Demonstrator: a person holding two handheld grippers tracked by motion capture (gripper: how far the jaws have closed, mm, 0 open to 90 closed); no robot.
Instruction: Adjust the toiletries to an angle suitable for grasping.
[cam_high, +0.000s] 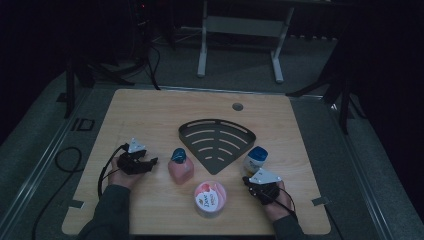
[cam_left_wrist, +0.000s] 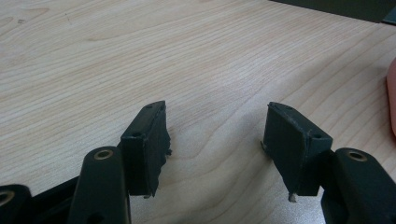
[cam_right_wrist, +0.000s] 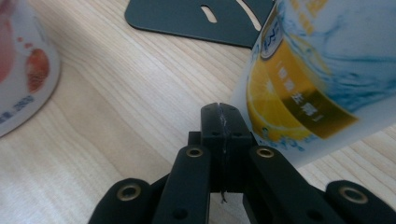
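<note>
The right gripper (cam_right_wrist: 219, 109) has its jaws pressed together with nothing between them, and its tip is just beside the white bottle with the blue cap (cam_high: 255, 159), which stands near the right edge of the dark fan-shaped rack (cam_high: 216, 142). The left gripper (cam_left_wrist: 215, 140) rests with jaws apart over bare table (cam_high: 150, 115), near the pink bottle (cam_high: 180, 166). The Dove tub (cam_high: 210, 198) stands between the two hands.

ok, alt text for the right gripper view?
The right gripper, jaws shut with nothing between them, points across a wooden table beside a white bottle with a yellow lemon label. A dark slotted tray lies beyond; a white tub with pink print sits at left.
</note>
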